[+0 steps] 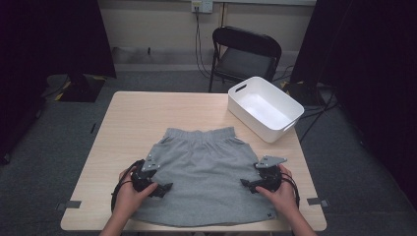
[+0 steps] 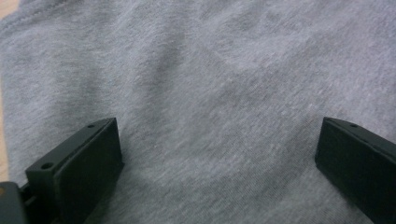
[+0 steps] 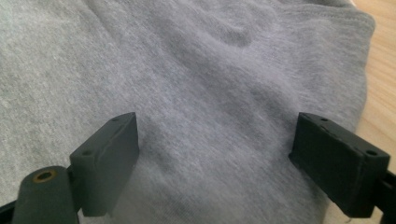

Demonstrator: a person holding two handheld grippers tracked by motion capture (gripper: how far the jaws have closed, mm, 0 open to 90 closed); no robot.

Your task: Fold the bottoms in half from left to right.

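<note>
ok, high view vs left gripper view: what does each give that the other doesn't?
High view alone: the whole table, the white bin at its far right corner, the black chair beyond, both hands, the right hand-held gripper at the garment's right edge, and the grey garment's full outline with its waistband on the far side.

Left gripper view alone: the left hand-held gripper from close up, jaws wide apart and nothing clamped between them, plus the fabric's knit and soft creases.

Both: the grey garment, the left hand-held gripper and some pale tabletop.
</note>
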